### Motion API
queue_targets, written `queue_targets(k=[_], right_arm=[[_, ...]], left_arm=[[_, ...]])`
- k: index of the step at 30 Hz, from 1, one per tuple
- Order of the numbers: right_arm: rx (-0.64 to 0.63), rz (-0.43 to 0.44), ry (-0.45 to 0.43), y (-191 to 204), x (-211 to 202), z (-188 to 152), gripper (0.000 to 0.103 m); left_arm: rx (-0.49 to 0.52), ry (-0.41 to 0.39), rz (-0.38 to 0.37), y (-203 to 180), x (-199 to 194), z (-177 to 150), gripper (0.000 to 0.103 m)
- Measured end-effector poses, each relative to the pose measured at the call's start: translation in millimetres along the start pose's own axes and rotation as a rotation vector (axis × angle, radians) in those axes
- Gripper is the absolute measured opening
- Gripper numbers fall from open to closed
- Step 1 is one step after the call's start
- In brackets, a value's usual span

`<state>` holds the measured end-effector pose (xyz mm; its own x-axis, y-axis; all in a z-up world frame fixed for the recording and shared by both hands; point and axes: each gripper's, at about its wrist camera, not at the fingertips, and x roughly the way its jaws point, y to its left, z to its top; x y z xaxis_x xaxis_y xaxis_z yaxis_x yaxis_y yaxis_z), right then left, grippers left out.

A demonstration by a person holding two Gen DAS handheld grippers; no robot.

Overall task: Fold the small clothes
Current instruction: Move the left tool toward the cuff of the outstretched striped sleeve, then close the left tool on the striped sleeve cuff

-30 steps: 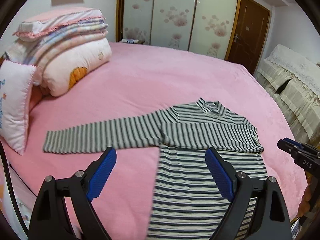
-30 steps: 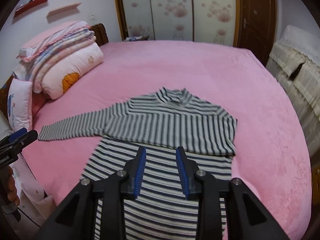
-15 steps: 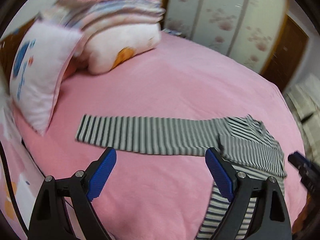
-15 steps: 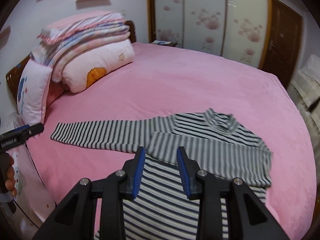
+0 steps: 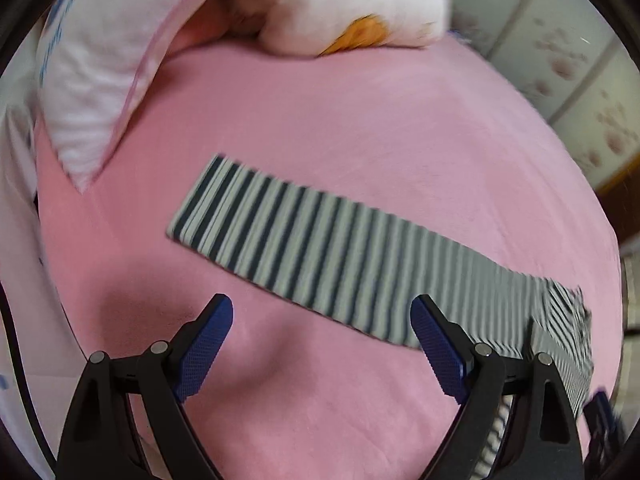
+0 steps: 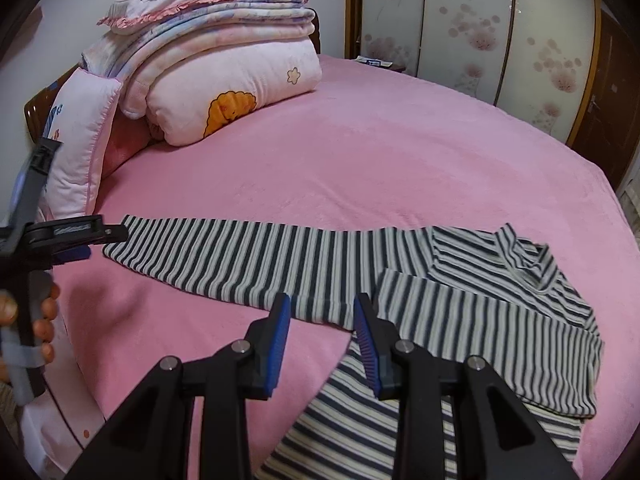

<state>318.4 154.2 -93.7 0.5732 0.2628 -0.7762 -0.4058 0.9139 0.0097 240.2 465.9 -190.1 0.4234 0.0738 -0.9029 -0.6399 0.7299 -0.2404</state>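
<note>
The striped shirt (image 6: 460, 320) lies flat on the pink bed (image 6: 380, 160), one sleeve (image 5: 320, 256) stretched toward the left of the frame, the other folded across the chest. The left hand-held gripper (image 5: 322, 320) tilts steeply down above that sleeve, released wide, nothing between its pads. The right hand-held gripper (image 6: 322, 312) hangs over the sleeve's lower edge, partly parted, gripping nothing. A hand (image 6: 38, 320) shows at left edge.

No text can be read; the blue print on the pillow (image 6: 76, 140) is illegible.
</note>
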Motion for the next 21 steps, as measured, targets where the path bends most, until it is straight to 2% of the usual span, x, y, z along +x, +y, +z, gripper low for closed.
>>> queue_targets(k=[3, 7, 10, 11, 14, 18, 19, 20, 21], right_arm=[[0.01, 0.012, 0.013, -1.7, 11.7, -0.5, 0.033], [0.022, 0.026, 0.03, -7.0, 23.3, -6.1, 0.033], [0.028, 0.029, 0.045, -10.3, 32.6, -11.1, 0.033], [0.033, 0.029, 0.052, -11.8, 36.1, -13.2, 0.033], [0.048, 0.041, 0.062, -15.8, 41.8, -17.5, 0.033], [0.063, 0.048, 0.072, -19.9, 46.9, -23.1, 0.033], [0.067, 0.05, 0.073, -21.2, 47.5, -24.3, 0.033], [0.07, 0.052, 0.074, -22.4, 47.7, -25.3, 0.033], [0.073, 0.053, 0.076, -24.1, 47.6, -26.8, 0.033]], left_arm=[[-0.126, 0.047, -0.027, 22.4, 28.3, 9.0, 0.084], [-0.262, 0.068, -0.02, 49.5, 51.1, 8.6, 0.082], [-0.346, 0.118, -0.01, 62.2, 68.2, 4.8, 0.082], [-0.387, 0.135, -0.001, 66.5, 74.6, 2.9, 0.08], [-0.462, 0.138, 0.0, 72.5, 86.4, 1.9, 0.079], [-0.505, 0.1, -0.023, 71.2, 96.5, 7.4, 0.077], [-0.502, 0.081, -0.021, 68.7, 97.9, 8.4, 0.063], [-0.487, 0.069, -0.003, 66.7, 100.2, 9.5, 0.033], [-0.463, 0.06, 0.037, 63.3, 101.0, 9.3, 0.018]])
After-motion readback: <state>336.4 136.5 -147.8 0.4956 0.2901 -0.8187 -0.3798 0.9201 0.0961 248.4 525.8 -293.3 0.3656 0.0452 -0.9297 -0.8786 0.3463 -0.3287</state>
